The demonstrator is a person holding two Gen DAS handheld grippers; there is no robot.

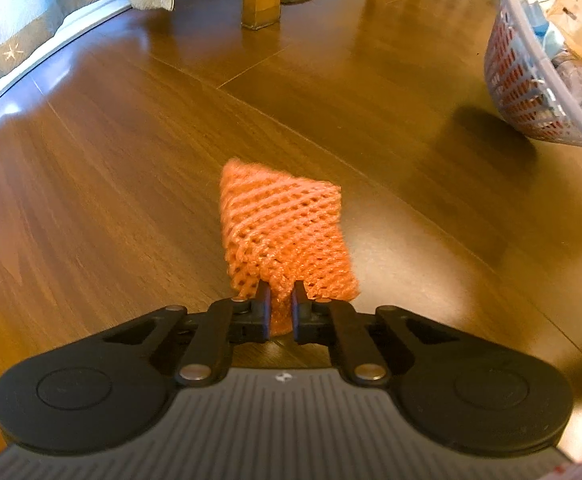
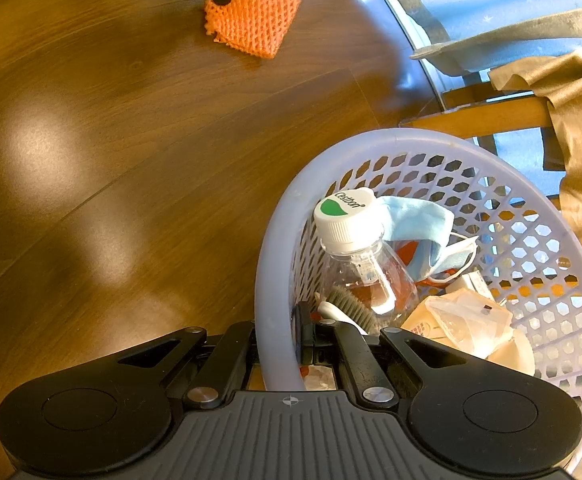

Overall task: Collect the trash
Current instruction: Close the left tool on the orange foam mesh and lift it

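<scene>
Left wrist view: left hand-held gripper (image 1: pixel 281 300) pinches only the orange foam net's (image 1: pixel 283 228) edge, so it may slip short of the basket (image 2: pixel 279 240); right hand-held gripper (image 2: pixel 281 334) clamps its rim.

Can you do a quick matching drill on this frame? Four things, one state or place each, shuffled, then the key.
Things:
1. orange foam net
2. lavender basket
3. clear bottle
4. blue face mask

States:
A. draped just behind the white bottle cap, in the basket
B. rim clamped by the right hand-held gripper
C. pinched at one edge by the left hand-held gripper
D. lying in the basket, white cap on

Pairs: 1-C, 2-B, 3-D, 4-A
</scene>
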